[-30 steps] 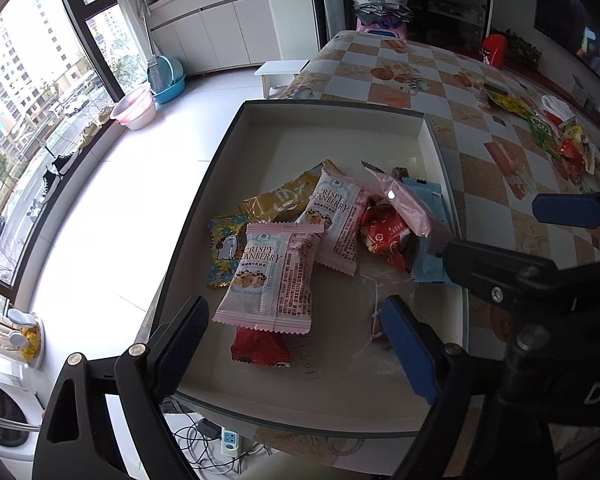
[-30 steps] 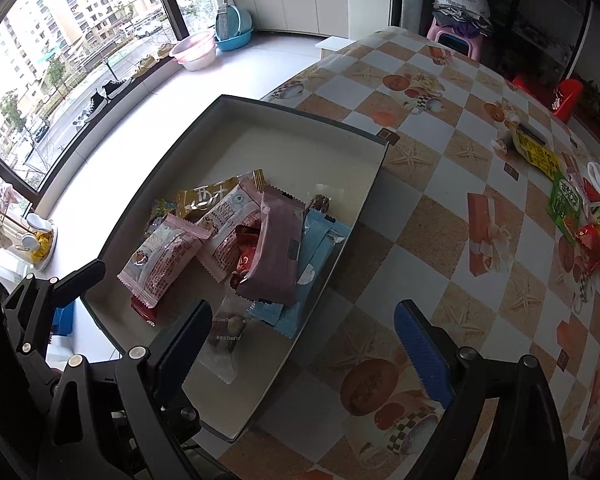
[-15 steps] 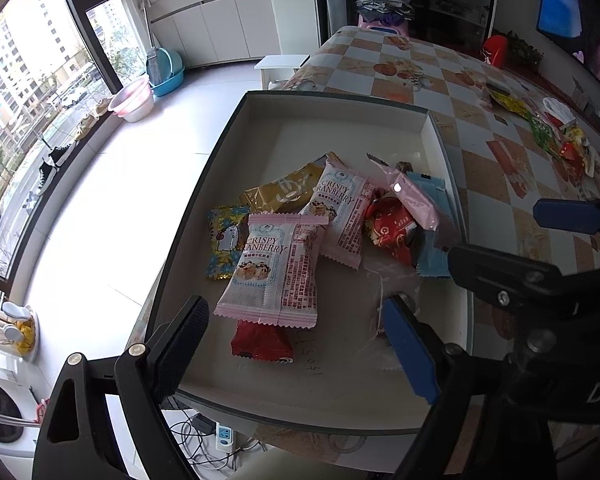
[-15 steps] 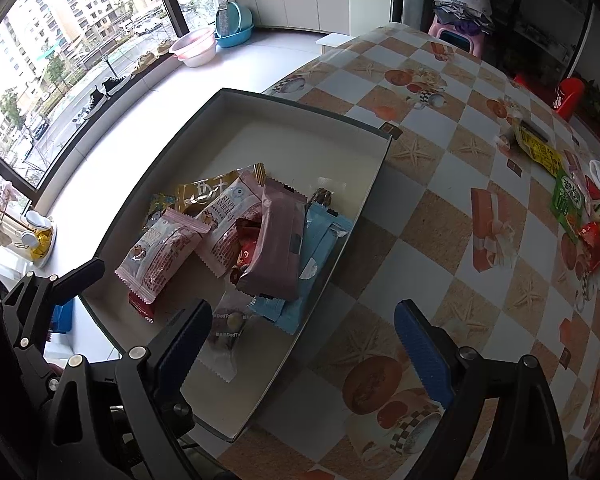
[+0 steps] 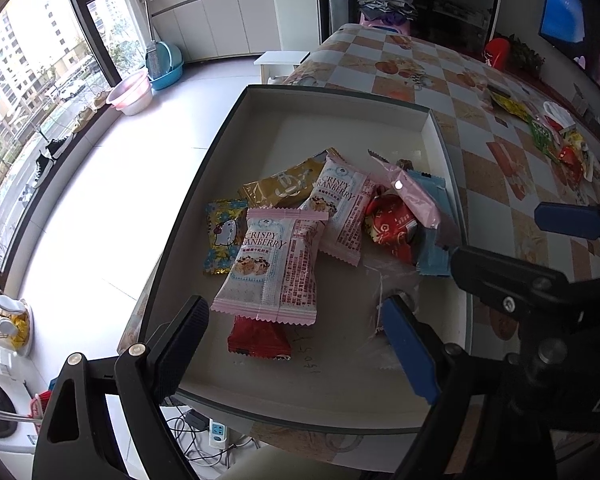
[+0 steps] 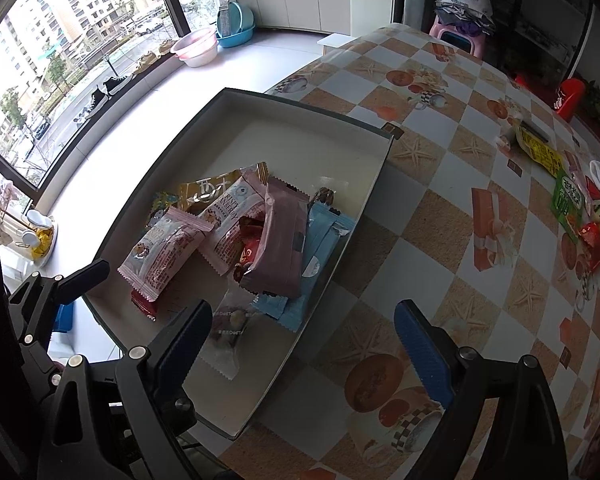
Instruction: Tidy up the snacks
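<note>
Snacks lie heaped in a shallow white tray (image 5: 432,128) at the corner of the surface (image 6: 440,208), a checked cloth with starfish and fruit prints: two pink cranberry packets (image 5: 274,268), a gold packet (image 5: 284,186), a small cartoon-cat packet (image 5: 224,236), a red packet (image 5: 258,340) partly under the nearer pink one, a red foil packet (image 5: 392,226), and a mauve bar (image 6: 280,240) resting across light blue packets (image 6: 320,248). The left gripper (image 5: 296,344) hangs over the tray's near end, jaws spread wide with nothing between them; the right gripper (image 6: 304,340) straddles the tray's right wall, likewise wide apart and empty. Its dark frame blocks the tray's near right corner in the left wrist view. Only the right wrist view shows a clear packet (image 6: 230,332) plainly by its black finger, and more loose snacks (image 6: 572,208) well apart at the far right. Beyond the surface lie a pale floor, basins (image 6: 196,46) and tall windows
</note>
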Demonstrator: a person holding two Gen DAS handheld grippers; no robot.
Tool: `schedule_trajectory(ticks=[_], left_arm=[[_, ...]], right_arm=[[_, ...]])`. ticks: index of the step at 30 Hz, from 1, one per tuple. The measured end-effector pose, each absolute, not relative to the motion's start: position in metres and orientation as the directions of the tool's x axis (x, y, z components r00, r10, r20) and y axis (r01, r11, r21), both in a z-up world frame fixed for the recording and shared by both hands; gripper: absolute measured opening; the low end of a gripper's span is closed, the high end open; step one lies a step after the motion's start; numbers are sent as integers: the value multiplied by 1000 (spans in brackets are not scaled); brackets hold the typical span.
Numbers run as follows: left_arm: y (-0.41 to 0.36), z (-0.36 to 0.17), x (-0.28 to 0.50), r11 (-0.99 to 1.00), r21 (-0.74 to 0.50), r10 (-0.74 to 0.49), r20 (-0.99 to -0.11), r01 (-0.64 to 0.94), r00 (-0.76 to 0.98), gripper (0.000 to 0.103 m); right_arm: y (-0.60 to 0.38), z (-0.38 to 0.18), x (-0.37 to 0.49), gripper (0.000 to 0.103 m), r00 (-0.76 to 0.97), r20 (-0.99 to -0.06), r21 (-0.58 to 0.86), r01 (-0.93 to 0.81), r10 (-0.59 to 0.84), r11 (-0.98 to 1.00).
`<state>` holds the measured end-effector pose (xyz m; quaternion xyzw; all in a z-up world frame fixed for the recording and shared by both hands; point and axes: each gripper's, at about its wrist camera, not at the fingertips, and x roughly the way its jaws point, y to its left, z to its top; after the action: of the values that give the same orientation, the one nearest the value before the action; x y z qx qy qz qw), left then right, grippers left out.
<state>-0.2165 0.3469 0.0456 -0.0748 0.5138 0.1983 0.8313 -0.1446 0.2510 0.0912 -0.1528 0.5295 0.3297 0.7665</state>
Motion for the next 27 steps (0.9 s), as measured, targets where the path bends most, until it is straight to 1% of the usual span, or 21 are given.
schedule_trajectory(ticks=[10, 18, 24, 27], left_arm=[[347, 45, -217, 912, 78, 248, -887, -403, 390, 91], [351, 43, -218, 910, 47, 220, -896, -411, 385, 91], [352, 43, -219, 910, 47, 221, -896, -412, 386, 91], [354, 45, -220, 910, 23, 208, -889, -414, 408, 91]], right_arm=[[252, 91, -147, 93, 227, -914, 102, -674, 337, 731], [253, 94, -151, 93, 237, -913, 84, -688, 332, 721], [253, 95, -151, 93, 236, -913, 84, -688, 331, 721], [253, 95, -152, 93, 236, -913, 83, -689, 332, 720]])
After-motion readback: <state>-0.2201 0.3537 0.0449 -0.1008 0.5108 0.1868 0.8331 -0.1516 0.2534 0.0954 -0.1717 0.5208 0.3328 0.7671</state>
